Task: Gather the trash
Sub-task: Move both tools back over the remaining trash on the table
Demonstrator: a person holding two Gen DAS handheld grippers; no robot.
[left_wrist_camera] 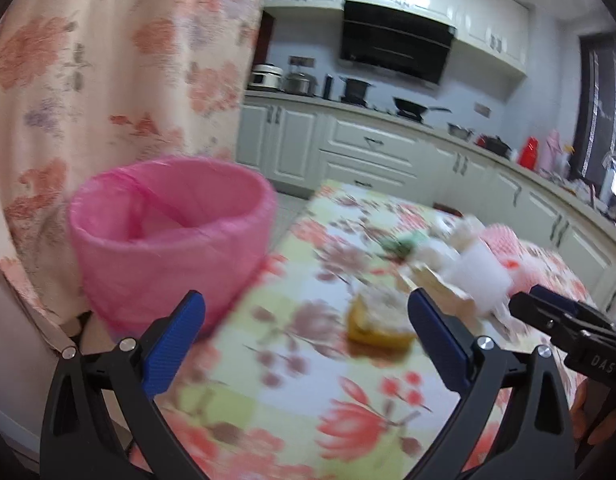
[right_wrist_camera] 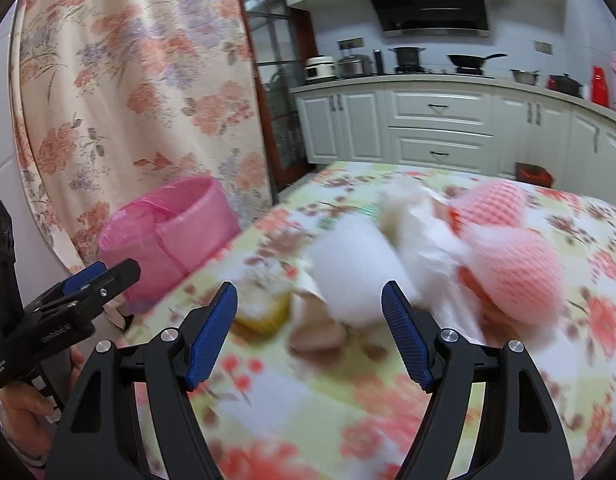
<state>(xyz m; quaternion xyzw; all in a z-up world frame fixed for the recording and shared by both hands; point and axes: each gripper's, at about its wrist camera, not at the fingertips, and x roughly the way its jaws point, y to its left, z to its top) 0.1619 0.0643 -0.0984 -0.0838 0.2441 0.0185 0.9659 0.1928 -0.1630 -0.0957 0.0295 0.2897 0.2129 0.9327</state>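
Observation:
A bin lined with a pink bag [left_wrist_camera: 168,240] stands off the table's left edge; it also shows in the right wrist view [right_wrist_camera: 168,236]. Trash lies on the floral tablecloth [left_wrist_camera: 308,380]: a yellow cake cup [left_wrist_camera: 377,320] [right_wrist_camera: 264,304], a white paper cup [left_wrist_camera: 477,276] [right_wrist_camera: 355,268], crumpled white tissue [right_wrist_camera: 419,224], pink foam fruit nets [right_wrist_camera: 515,264] and a green scrap [left_wrist_camera: 403,242]. My left gripper [left_wrist_camera: 306,340] is open and empty above the table's left part. My right gripper [right_wrist_camera: 309,332] is open and empty, with the white cup just beyond its fingertips.
A floral curtain [left_wrist_camera: 108,80] hangs behind the bin. White kitchen cabinets [right_wrist_camera: 439,132] with pots and a stove run along the back wall. The table's left edge [left_wrist_camera: 268,276] drops beside the bin. The picture is blurred by motion.

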